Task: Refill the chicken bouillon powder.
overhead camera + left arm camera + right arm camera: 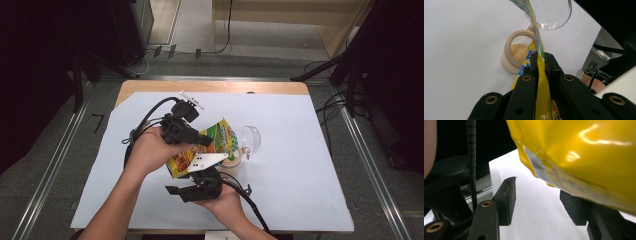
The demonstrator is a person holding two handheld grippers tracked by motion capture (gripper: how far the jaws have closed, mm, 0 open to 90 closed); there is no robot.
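A yellow and green printed bag (pixel 220 137) hangs tilted above a small open jar (pixel 233 161). My left gripper (pixel 204 141) is shut on the bag's edge. In the left gripper view the black jaws (pixel 540 57) pinch the bag's yellow film (pixel 541 85), and the jar (pixel 517 51) below holds tan granules. My right gripper (pixel 175 192) sits under the bag's lower end with its jaws apart. In the right gripper view its pads (pixel 508 199) stand wide, bare table shows between them, and the bag (pixel 584 152) hangs just above the right jaw.
A clear domed lid (pixel 251 138) lies beside the jar, also seen as the clear lid (pixel 552 15) in the left gripper view. White paper (pixel 295 150) covers the table. Cables trail from both grippers. Dark stands and floor rails border the table.
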